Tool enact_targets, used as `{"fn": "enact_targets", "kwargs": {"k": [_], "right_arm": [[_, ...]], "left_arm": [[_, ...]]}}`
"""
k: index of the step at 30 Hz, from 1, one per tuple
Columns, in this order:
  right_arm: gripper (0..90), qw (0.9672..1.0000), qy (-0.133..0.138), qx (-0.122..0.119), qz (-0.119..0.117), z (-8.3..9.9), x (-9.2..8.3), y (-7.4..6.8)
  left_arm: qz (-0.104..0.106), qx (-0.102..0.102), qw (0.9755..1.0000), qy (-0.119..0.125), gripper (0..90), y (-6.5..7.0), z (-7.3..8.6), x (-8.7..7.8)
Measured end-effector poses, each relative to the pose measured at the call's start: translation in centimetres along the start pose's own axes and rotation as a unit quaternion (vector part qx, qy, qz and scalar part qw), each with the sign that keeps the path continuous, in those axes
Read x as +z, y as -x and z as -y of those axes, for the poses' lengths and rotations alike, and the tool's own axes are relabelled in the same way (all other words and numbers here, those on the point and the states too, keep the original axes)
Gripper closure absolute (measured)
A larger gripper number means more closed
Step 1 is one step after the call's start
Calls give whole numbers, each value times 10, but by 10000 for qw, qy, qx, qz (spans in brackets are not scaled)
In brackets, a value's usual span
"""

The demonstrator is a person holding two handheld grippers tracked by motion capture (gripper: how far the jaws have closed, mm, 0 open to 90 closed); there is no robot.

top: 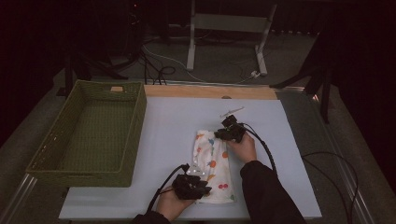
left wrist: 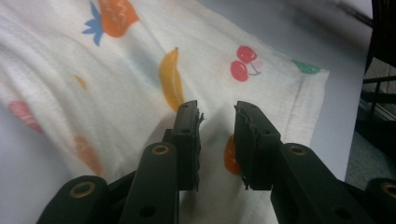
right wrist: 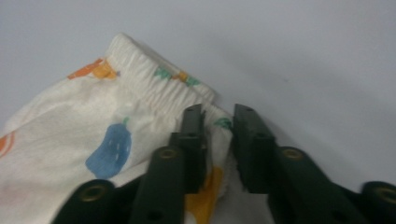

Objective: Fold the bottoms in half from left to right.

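So we've got the shorts lying flat on the white table, long axis running roughly 12 to 6 in the high view, waistband at the 12 end. Basket sits well off at 9, with nothing in it that we can see.

Left gripper is at the 6 o'clock hem, right gripper up at the waistband's right corner — one on each end. That's what the next move hangs on, we'd guess: a fold end-to-end, or a lift toward the basket, where the left is nearer.

Jaws: on the left, the gap is narrow and the cloth lies flat beneath it, nothing pinched. On the right, same narrow gap, with the waistband edge poking up between the pads — but we can't tell if they actually press it.
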State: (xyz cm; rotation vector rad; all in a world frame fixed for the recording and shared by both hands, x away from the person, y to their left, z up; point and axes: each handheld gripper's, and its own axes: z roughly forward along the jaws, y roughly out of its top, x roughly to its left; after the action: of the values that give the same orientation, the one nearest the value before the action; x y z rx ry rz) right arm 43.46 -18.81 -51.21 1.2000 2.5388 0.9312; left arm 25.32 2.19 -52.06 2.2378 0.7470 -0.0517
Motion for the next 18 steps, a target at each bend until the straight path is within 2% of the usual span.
{"fn": "enact_targets", "kwargs": {"k": [1, 2, 5, 6, 7, 11, 16, 18], "right_arm": [[696, 10000, 0, 0, 0, 0, 0, 0], [645, 10000, 78, 5, -23, 0, -4, 1], [580, 9997, 204, 23, -103, -1, -16, 5], [580, 9997, 204, 23, -103, -1, -16, 5], [566, 9995, 261, 47, -150, 0, -22, 6], [556, 9991, 320, 127, -241, 6, -32, 7], [547, 9990, 323, 143, -277, 16, -36, 7], [543, 9990, 297, 149, -302, 19, -36, 7]], "left_arm": [[0, 0, 10000, 0, 699, 0, 0, 0], [-16, -27, 10000, 19, 699, -1, -1, -1], [-98, -87, 9999, 88, 675, -6, -4, -8], [-98, -87, 9999, 88, 672, -6, -4, -8], [-141, -183, 9996, 141, 664, -10, -6, -11], [-223, -246, 9993, 172, 653, -18, -11, -16], [-414, -348, 9983, 234, 639, -32, -19, -22], [-435, -362, 9981, 254, 638, -34, -19, -22]]}}
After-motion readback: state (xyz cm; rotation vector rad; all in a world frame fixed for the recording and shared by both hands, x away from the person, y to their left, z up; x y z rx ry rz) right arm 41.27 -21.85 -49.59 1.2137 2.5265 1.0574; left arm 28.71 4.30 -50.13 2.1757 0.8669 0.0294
